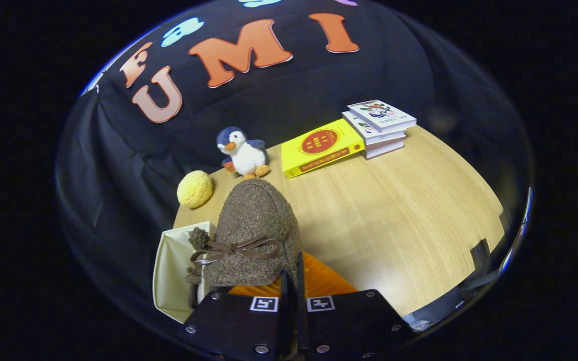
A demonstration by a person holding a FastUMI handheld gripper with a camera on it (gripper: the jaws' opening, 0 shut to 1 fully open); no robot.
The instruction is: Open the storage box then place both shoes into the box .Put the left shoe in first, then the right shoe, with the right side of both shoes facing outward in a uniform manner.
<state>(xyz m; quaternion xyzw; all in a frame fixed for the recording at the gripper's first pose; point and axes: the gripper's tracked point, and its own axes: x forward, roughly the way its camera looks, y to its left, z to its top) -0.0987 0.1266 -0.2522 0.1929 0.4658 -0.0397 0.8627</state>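
A brown fuzzy shoe (254, 225) with a brown lace bow hangs just ahead of my fingers, toe pointing away. My gripper (291, 268) is shut on the shoe's rear edge, with the fingers nearly touching. Below and left of the shoe stands the cream storage box (168, 271), open at the top. The shoe's left side overlaps the box's opening, and fuzzy lace ends (198, 238) dangle over it. The shoe hides what lies inside the box.
On the wooden table (399, 225) beyond the shoe sit a yellow round plush (194, 189), a penguin toy (244, 153), a yellow book (319, 147) and a stack of books (380, 128). The table's right edge (479, 260) is close by.
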